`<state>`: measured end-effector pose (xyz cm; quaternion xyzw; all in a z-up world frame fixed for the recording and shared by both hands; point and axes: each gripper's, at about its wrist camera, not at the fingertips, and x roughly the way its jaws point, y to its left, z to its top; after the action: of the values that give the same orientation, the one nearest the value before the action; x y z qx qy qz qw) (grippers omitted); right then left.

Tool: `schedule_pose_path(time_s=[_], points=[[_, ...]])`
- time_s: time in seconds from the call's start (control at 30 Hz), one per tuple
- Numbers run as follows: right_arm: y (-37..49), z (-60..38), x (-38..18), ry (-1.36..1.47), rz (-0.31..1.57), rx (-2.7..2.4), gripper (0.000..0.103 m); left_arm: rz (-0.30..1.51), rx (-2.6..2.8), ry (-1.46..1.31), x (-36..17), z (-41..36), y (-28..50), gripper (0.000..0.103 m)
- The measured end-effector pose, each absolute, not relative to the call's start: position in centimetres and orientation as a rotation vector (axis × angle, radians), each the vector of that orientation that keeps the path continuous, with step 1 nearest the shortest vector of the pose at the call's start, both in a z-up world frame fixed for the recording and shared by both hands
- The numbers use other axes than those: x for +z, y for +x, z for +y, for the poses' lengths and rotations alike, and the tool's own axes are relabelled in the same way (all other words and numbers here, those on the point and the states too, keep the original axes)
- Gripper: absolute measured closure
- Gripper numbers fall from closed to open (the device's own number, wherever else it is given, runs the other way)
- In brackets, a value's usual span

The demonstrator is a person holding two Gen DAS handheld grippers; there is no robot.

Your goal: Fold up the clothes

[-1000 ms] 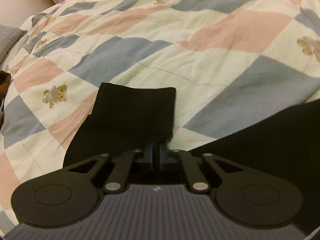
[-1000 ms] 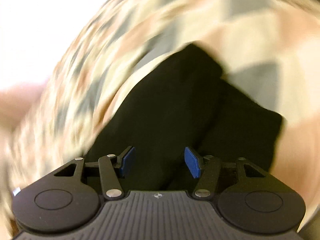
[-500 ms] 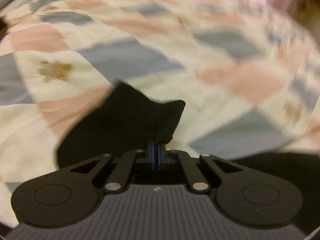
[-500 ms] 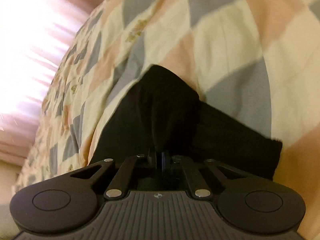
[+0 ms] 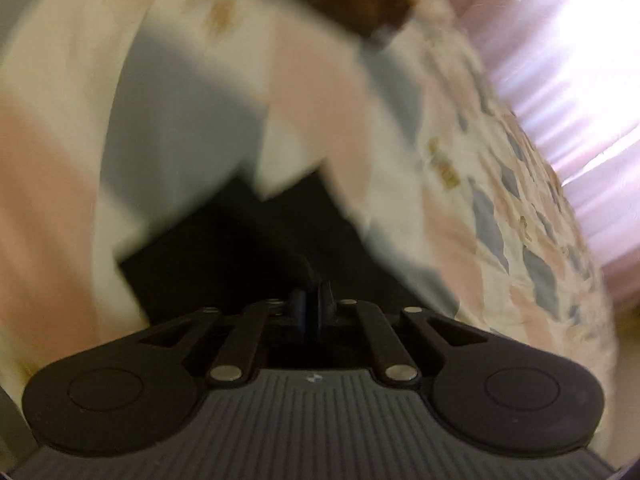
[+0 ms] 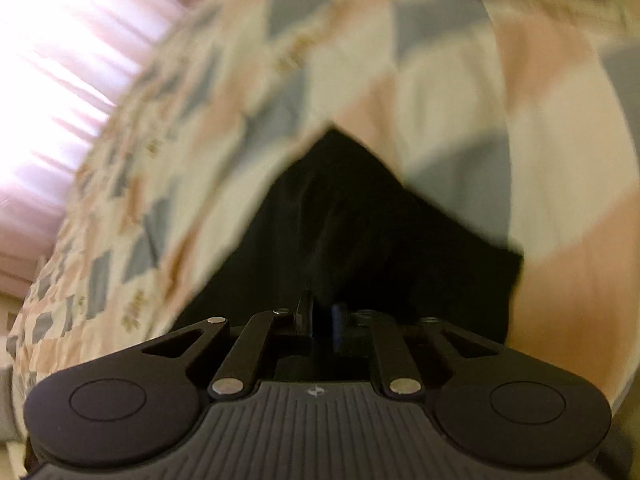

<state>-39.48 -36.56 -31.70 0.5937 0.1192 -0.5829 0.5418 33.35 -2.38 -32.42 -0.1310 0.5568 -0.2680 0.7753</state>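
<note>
In the left wrist view we see our left gripper [image 5: 312, 306] at the lower middle of the frame, its jaws pressed together on a fold of the black cloth [image 5: 240, 256]. The cloth spreads from the fingertips up and to the left, filling the centre of the frame, with one straight edge running toward the left. It lies over the quilt [image 5: 180, 120], a patchwork of cream, pink and grey-blue blocks that fills the upper left and runs down the right side. A pink curtain [image 5: 560, 60] glows in the upper right. The whole view is blurred, so we cannot make out the garment's type.

In the right wrist view our right gripper [image 6: 322, 320] sits at the lower middle, jaws narrowed onto the cloth [image 6: 360, 232] with dark fabric between them. The cloth rises from the fingertips to a point near the centre of the frame and reaches to the right. The quilt [image 6: 460, 80] surrounds it above and on both sides, and the curtain [image 6: 60, 80] is bright in the upper left.
</note>
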Motion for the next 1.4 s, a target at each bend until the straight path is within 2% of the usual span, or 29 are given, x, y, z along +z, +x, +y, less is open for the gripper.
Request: schedule_pose_path(time_s=[0.07, 0.13, 0.2, 0.27, 0.3, 0.43, 0.6, 0.7, 0.9, 1.07, 1.13, 1.17, 1.23, 1.3, 1.4], points=[[-39.7, -36.2, -33.4, 1.468, 0.251, -1.384, 0.075, 1.232, -0.546, -0.32, -34.0, -1.9, 33.4, 0.098], [-39.9, -35.6, -33.9, 1.476, 0.207, -1.385, 0.07, 1.229, -0.544, -0.358, -34.8, -1.4, 33.4, 0.086], [-40.0, -35.5, -34.1, 1.468, 0.205, -1.387, 0.07, 1.222, -0.532, -0.398, -35.3, -0.9, 33.7, 0.085], [-40.0, -35.5, -34.4, 1.451, 0.223, -1.389, 0.082, 1.209, -0.533, -0.378, -35.4, -1.2, 33.8, 0.1], [-40.0, -35.6, -34.4, 1.445, 0.237, -1.385, 0.096, 1.185, -0.555, -0.337, -35.0, -1.6, 33.8, 0.1], [-39.7, -36.2, -33.1, 1.367, 0.287, -1.354, 0.097, 1.044, -0.665, -0.135, -31.6, -4.0, 33.1, 0.1], [-39.8, -35.1, -29.3, 1.345, 0.225, -1.277, 0.097, 0.86, -0.763, -0.039, -26.2, -3.8, 32.2, 0.1], [-40.3, -33.9, -28.6, 1.341, 0.242, -1.276, 0.098, 0.882, -0.715, 0.005, -26.9, -2.5, 32.1, 0.1], [-42.3, -31.9, -33.1, 1.476, 0.36, -1.351, 0.098, 0.981, -0.619, 0.21, -32.9, -1.9, 31.1, 0.1], [-42.2, -31.7, -32.2, 1.428, 0.368, -1.33, 0.097, 0.966, -0.625, 0.184, -32.2, -1.2, 30.9, 0.1], [-42.1, -32.0, -32.5, 1.422, 0.384, -1.306, 0.079, 0.979, -0.622, 0.214, -32.5, -1.1, 30.6, 0.099], [-42.2, -32.1, -33.0, 1.442, 0.379, -1.302, 0.075, 0.995, -0.615, 0.23, -33.1, -1.1, 30.3, 0.099], [-43.2, -31.9, -33.7, 1.477, 0.258, -1.303, 0.06, 1.011, -0.6, 0.249, -33.8, -1.4, 30.2, 0.099], [-44.5, -31.9, -34.4, 1.491, 0.113, -1.32, 0.056, 1.015, -0.587, 0.266, -34.3, -1.7, 29.9, 0.099], [-46.1, -32.4, -35.6, 1.525, -0.035, -1.342, 0.056, 1.018, -0.579, 0.287, -34.7, -2.2, 30.0, 0.099]])
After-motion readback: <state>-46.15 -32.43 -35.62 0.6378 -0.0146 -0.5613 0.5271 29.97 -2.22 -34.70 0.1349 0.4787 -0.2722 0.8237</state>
